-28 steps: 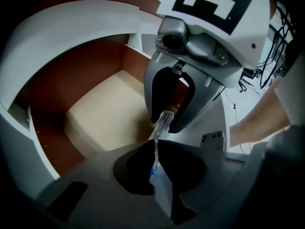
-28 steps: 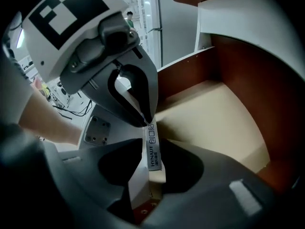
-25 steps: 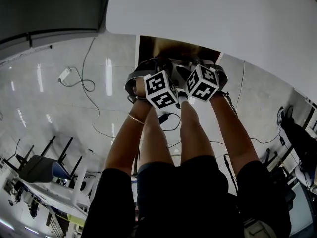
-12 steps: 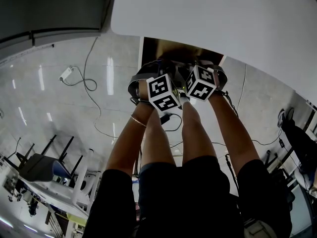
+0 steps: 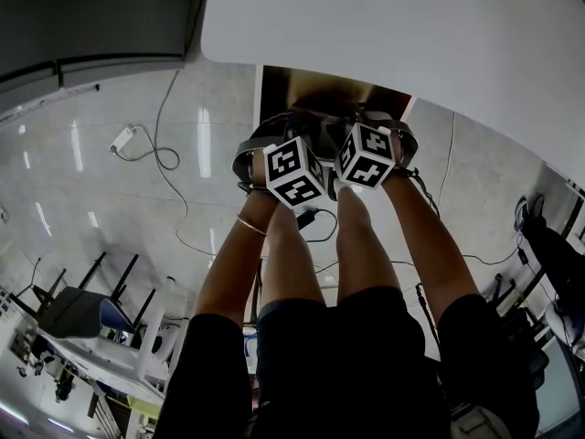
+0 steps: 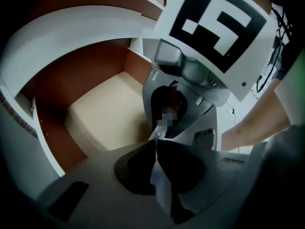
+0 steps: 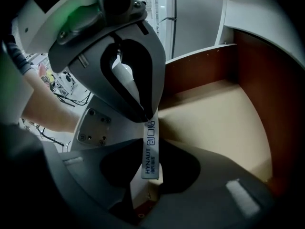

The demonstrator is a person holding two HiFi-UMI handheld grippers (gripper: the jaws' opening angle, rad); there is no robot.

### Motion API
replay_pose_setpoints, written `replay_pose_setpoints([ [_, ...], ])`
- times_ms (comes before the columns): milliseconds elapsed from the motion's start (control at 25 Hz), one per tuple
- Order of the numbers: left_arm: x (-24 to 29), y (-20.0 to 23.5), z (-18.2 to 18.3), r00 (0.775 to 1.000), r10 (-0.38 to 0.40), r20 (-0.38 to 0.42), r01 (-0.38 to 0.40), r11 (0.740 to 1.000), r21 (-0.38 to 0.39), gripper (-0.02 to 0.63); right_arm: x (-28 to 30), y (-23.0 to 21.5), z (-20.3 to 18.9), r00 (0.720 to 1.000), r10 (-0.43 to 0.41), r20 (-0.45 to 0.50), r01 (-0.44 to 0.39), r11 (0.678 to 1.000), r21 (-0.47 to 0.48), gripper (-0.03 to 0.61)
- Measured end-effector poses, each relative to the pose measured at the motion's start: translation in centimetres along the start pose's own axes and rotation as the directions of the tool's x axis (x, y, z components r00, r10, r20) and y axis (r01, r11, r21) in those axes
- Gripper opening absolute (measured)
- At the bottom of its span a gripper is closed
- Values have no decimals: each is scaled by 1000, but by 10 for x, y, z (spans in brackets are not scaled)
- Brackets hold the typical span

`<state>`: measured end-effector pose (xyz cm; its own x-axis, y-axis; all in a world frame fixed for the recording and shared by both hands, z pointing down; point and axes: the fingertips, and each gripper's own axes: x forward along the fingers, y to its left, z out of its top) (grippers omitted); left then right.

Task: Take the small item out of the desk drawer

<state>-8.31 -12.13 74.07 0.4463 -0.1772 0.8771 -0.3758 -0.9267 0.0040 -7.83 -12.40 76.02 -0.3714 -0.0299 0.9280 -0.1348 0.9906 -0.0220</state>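
Note:
Under the white desk top [image 5: 411, 35] the drawer [image 5: 320, 90] stands pulled out, its pale floor [image 6: 109, 113] bare. Both grippers hang over it, tips together. The small item is a thin white strip packet with blue print [image 7: 151, 149]. My left gripper [image 6: 156, 149] has just been closing and is shut on the packet [image 6: 157, 135], pads on its flat faces. My right gripper [image 7: 151, 168] has also been closing; the packet stands between its jaws, face towards the camera, and the pads do not press on it. In the head view the marker cubes hide the jaws of the left gripper [image 5: 291, 144] and right gripper [image 5: 366, 140].
Brown drawer walls [image 7: 248, 80] rise close on both sides of the grippers. The person's legs [image 5: 320, 337] stand right below the drawer front. Cables and a white power strip [image 5: 121, 137] lie on the tiled floor at the left, with chairs [image 5: 82, 314] further down.
In the head view the two marker cubes have drawn slightly closer together over the drawer. Both hands have otherwise kept their place.

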Motion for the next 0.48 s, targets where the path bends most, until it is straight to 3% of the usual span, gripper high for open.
replay_pose_setpoints([
  [480,-21,2,7,998,34,53,-30,997,-67,-2,-17,4,6,999,-27,20,27,1000,-7,104],
])
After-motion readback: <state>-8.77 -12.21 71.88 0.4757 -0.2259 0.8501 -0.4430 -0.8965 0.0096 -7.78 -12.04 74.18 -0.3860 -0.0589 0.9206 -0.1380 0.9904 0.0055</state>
